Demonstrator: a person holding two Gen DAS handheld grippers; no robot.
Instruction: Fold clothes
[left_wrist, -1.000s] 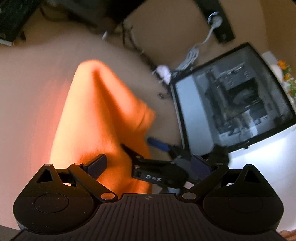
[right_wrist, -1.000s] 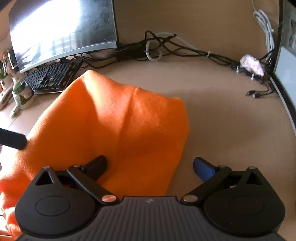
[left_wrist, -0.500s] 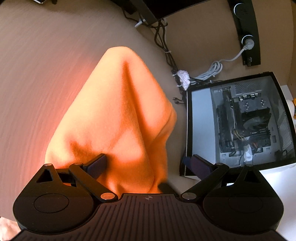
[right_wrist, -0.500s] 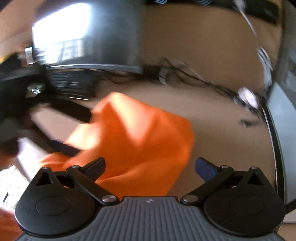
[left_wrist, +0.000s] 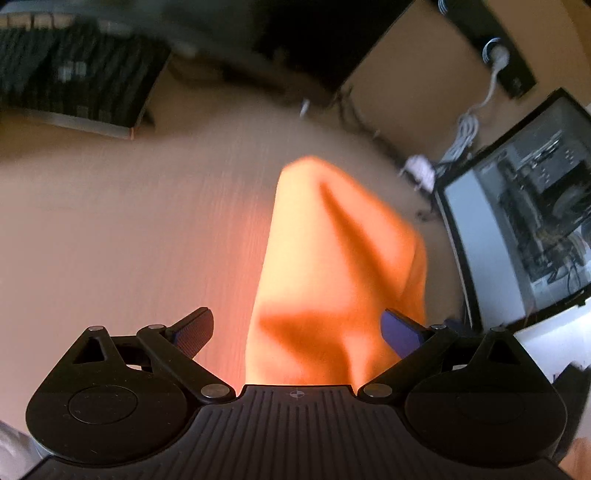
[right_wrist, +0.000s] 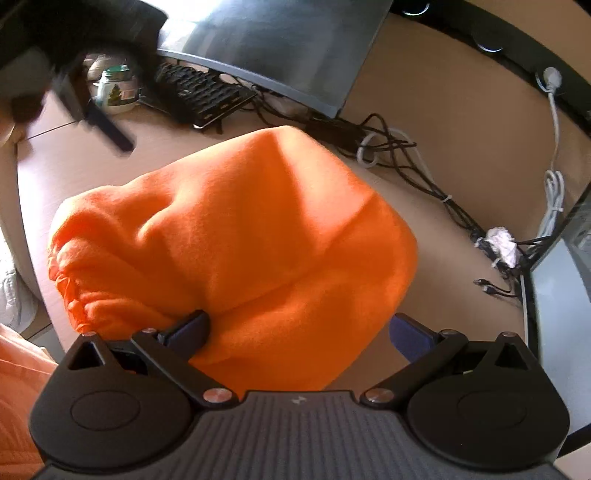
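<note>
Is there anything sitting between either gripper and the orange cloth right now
Nothing visible. The orange cloth lies right in front of the right gripper, between its open fingers, and the left gripper likewise has the cloth between its spread fingers. The keyboard and cables sit beyond the cloth.

Black ribbed left tool (left_wrist: 297, 332), dark-blue fingertips (left_wrist: 400, 330), silver pivot screws.

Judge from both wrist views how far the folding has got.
Done: the orange garment lies doubled on the desk, a fold line showing. In hand: nothing; the left claw and right claw are both open over it. Left: its bunched edge looks untidy, so another fold seems likely.
</note>
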